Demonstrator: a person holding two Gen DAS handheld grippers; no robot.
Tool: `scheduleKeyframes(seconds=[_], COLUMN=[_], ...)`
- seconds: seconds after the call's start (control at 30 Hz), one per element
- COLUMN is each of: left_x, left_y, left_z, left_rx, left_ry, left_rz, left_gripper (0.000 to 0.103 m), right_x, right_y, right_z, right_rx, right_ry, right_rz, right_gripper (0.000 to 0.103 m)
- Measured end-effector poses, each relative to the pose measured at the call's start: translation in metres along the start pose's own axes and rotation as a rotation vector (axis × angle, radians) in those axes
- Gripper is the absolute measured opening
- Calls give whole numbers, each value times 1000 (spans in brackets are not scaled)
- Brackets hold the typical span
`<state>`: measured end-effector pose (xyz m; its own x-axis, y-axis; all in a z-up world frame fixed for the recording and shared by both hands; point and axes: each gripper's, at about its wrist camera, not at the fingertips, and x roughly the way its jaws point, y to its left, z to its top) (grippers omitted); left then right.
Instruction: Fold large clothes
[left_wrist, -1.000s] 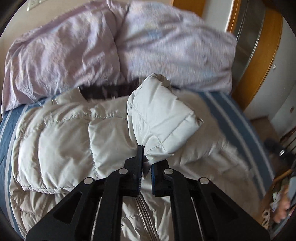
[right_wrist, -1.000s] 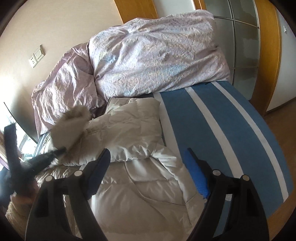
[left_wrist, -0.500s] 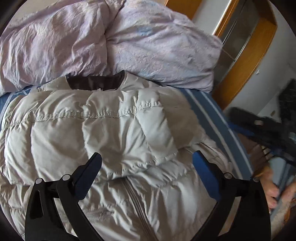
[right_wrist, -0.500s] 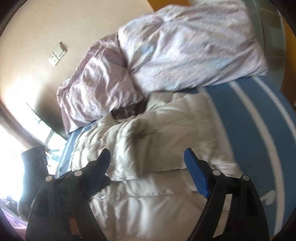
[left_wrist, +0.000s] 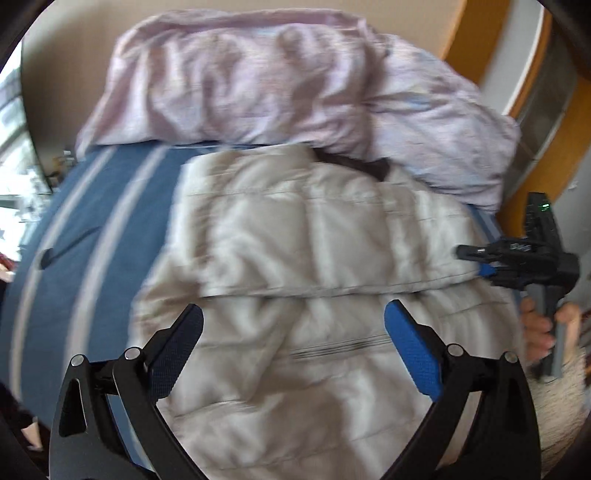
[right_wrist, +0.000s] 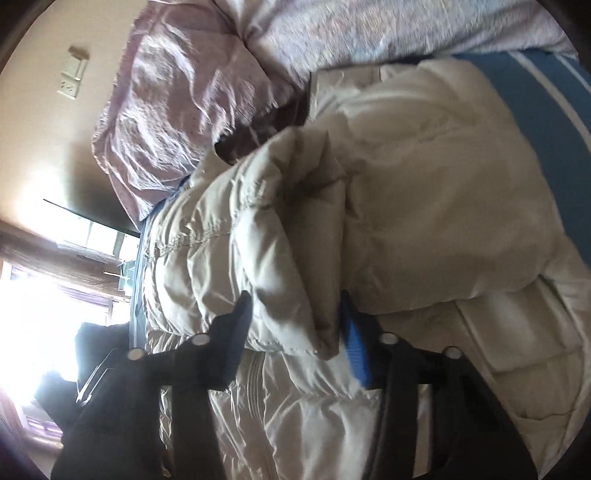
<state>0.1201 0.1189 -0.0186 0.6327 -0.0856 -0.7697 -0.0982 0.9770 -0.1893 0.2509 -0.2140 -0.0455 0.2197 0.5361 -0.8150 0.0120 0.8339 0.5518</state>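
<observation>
A pale grey puffer jacket (left_wrist: 314, 266) lies on the blue striped bed, sleeves folded across its chest, dark collar towards the pillows. My left gripper (left_wrist: 293, 343) is open and empty above the jacket's lower front. In the left wrist view my right gripper (left_wrist: 476, 262) reaches in from the right at the edge of the folded sleeve. In the right wrist view my right gripper (right_wrist: 295, 332) has its jaws around a thick fold of the jacket's sleeve (right_wrist: 288, 306); the fingers (right_wrist: 354, 347) press against the fabric on both sides.
Two lilac pillows (left_wrist: 258, 81) are piled at the head of the bed, touching the jacket's collar. The blue sheet with white stripes (left_wrist: 85, 229) shows left of the jacket. A wooden door frame (left_wrist: 532, 110) stands at the right. A bright window (right_wrist: 44, 302) is at the left.
My left gripper let go of the sleeve cuff, opened wide and swung left. My right gripper came down onto the jacket and narrowed from wide open onto a fold of the sleeve.
</observation>
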Motion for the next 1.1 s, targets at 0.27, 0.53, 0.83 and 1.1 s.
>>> scheduleKeyframes(seconds=[0.27, 0.53, 0.83, 1.1], left_x=[-16, -14, -21, -25], left_y=[43, 56, 93, 116], left_z=[-17, -26, -44, -82], left_rx=[16, 79, -8, -57], left_ry=[-86, -55, 13, 95], left_rz=[90, 138, 37, -8], left_gripper=[100, 100, 100, 99], right_x=[-24, 9, -10, -102], right_y=[2, -12, -24, -75], right_z=[0, 5, -11, -67], right_rx=[-20, -13, -39, 4], right_ry=[-154, -120, -52, -76], right_rz=[-20, -159, -127, -49], right_gripper=[11, 11, 54, 84])
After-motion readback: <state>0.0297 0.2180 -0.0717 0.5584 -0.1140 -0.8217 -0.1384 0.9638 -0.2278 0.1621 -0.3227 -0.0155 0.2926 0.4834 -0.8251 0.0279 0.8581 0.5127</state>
